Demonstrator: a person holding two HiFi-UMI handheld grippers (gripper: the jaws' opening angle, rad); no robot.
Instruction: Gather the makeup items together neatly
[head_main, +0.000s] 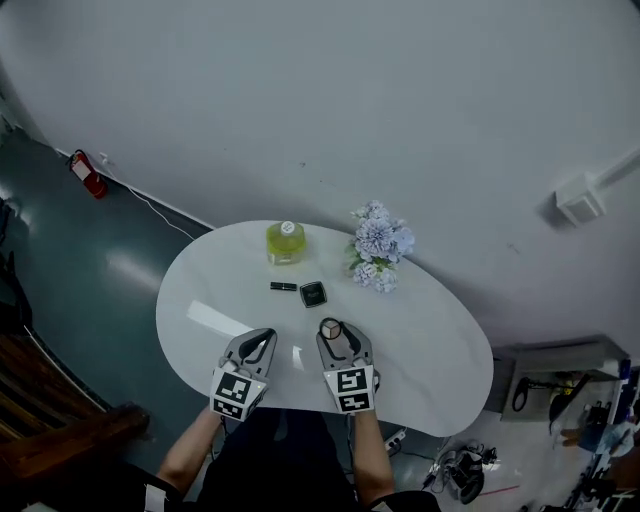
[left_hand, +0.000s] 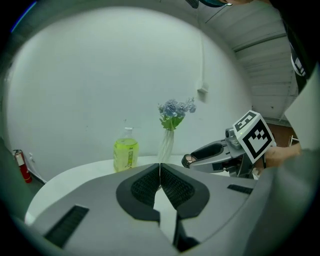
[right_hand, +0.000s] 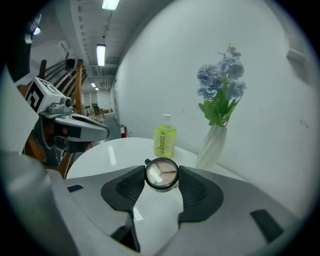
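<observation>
The right fingers (right_hand: 197, 192) stand fairly wide, pinching a round compact (right_hand: 161, 174) by its rim and holding it above the surface (head_main: 430, 350), probably to carry it to the square black case (head_main: 313, 294) and slim black stick (head_main: 283, 287) lying mid-surface. The left fingers (left_hand: 145, 187) are pressed together, empty. Bare room lies ahead of both; the green bottle (head_main: 285, 243) and flowers (head_main: 377, 245) stand beyond, near the far edge.
</observation>
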